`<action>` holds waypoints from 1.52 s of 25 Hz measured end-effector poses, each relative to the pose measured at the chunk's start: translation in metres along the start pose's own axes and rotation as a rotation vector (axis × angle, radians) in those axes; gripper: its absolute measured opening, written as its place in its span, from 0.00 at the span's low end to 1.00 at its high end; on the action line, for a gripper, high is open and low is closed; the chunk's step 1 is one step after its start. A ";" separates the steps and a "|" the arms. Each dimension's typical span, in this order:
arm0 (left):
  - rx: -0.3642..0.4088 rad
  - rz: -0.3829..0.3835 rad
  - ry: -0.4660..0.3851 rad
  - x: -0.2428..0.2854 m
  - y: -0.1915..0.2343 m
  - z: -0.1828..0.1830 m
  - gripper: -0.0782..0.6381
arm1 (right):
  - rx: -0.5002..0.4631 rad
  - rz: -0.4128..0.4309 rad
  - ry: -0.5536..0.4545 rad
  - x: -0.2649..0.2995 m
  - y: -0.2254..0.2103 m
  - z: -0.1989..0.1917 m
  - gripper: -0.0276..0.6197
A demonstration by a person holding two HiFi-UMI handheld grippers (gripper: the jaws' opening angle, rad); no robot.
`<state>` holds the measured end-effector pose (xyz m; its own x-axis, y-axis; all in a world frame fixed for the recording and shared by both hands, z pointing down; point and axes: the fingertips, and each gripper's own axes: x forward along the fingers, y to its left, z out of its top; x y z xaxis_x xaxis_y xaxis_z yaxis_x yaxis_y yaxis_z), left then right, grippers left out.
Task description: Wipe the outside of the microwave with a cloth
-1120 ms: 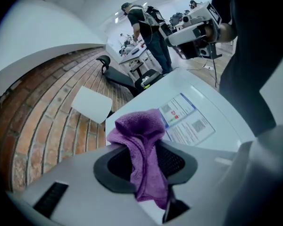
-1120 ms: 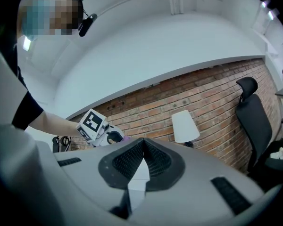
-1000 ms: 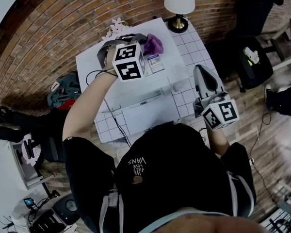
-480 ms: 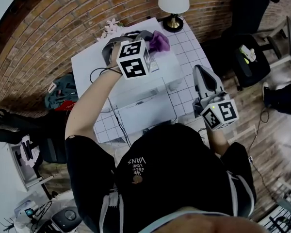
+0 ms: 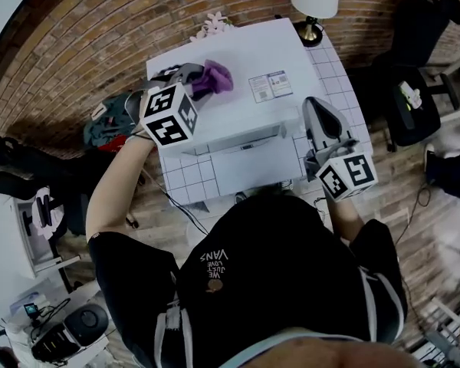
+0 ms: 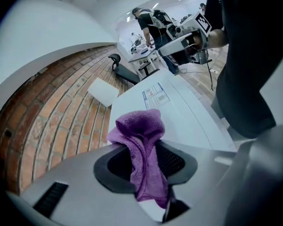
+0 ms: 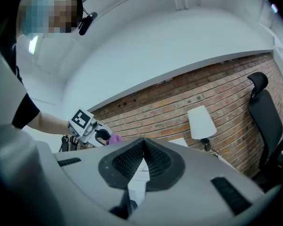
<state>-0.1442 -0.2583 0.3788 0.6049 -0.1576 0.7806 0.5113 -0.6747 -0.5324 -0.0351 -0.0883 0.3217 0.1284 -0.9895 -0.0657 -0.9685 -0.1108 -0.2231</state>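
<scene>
Purple terry cloth (image 5: 213, 77) is pinched in the jaws of the left gripper (image 5: 188, 79), bunched ahead of the tips and pressed on the top of the white box-shaped microwave (image 5: 238, 117), near its left rear corner. The unwiped top is judged to stretch rightward from the cloth, along the microwave's long axis, toward the small printed label (image 5: 270, 85). The right gripper (image 7: 142, 149) is held with jaws closed on nothing, beside the right front corner, well apart from the cloth. The cloth looks soft, crumpled and dry; the top looks plain and smooth.
</scene>
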 end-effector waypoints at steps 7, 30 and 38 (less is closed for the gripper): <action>-0.101 0.022 0.088 -0.065 -0.051 -0.102 0.30 | 0.009 0.064 0.011 0.021 0.063 -0.022 0.04; 0.114 -0.099 -0.030 -0.009 -0.065 0.014 0.30 | 0.004 -0.007 -0.001 0.005 0.019 -0.013 0.04; 0.251 -0.154 -0.150 0.047 -0.052 0.140 0.30 | -0.012 -0.073 -0.003 -0.022 -0.050 0.005 0.04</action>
<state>-0.0567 -0.1303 0.3975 0.5821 0.0531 0.8114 0.7273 -0.4803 -0.4903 0.0117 -0.0602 0.3299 0.1990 -0.9786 -0.0531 -0.9591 -0.1833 -0.2158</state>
